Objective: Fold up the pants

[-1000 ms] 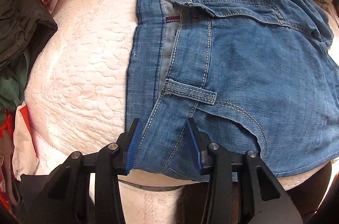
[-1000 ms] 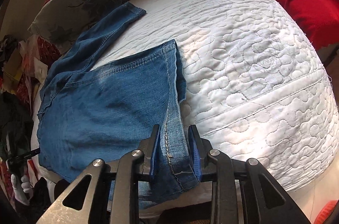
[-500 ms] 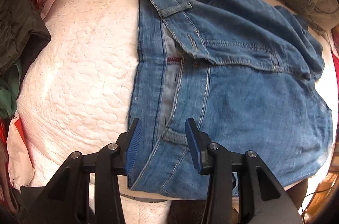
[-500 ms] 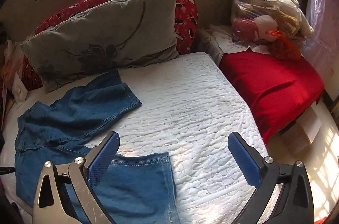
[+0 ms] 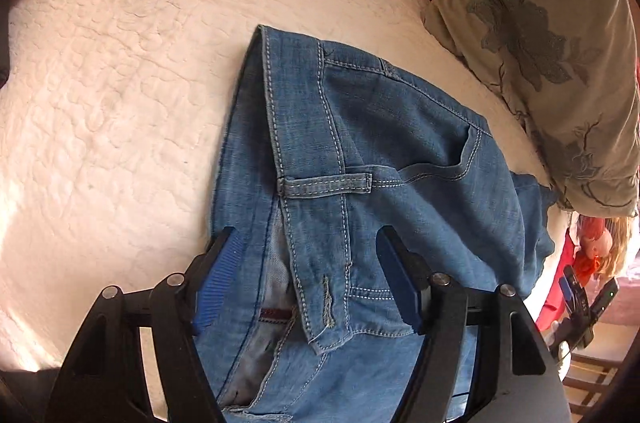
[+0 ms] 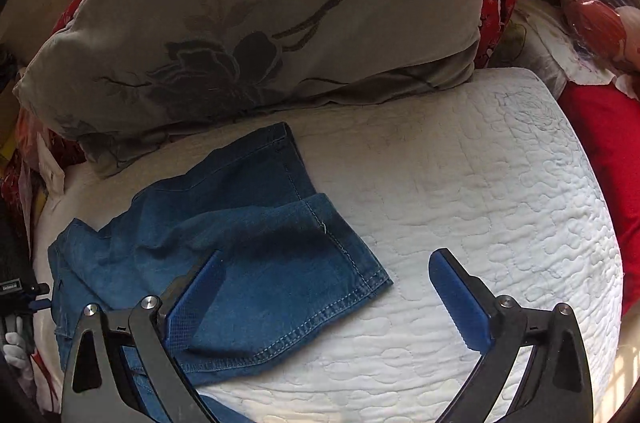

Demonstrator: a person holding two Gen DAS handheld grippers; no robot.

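Blue denim pants [image 5: 400,183] lie flat on the white quilted bed [image 5: 112,83], already doubled lengthwise so that one leg sits over the other. In the left wrist view the waistband runs from about 11 o'clock down toward 6 o'clock, and the belt loop [image 5: 326,183] sits at roughly 12 o'clock from the fingers. The left gripper [image 5: 308,287] has its fingers spread wide, straddling the waistband and open fly, pinching nothing that I can see; whether the pads touch the cloth is not clear. In the right wrist view the two leg hems [image 6: 320,243] are stacked, the upper hem corner at about 12 o'clock from the right gripper [image 6: 328,299], and the legs trail off toward 9 o'clock, where the waist lies. The right gripper is also spread wide and empty; its left finger [image 6: 196,299] sits over the denim, the other over bare bed. A grey floral pillow [image 6: 260,15] sits at 12 o'clock beyond the hems, close to the far leg. Long axis of the pants runs between the two grippers, waist at the left one and hems at the right one. Judgement: the next fold is crosswise, hems carried over to the waist; the right gripper is the nearer one for the hems and would need to close on both layers at the hem edge, not one.
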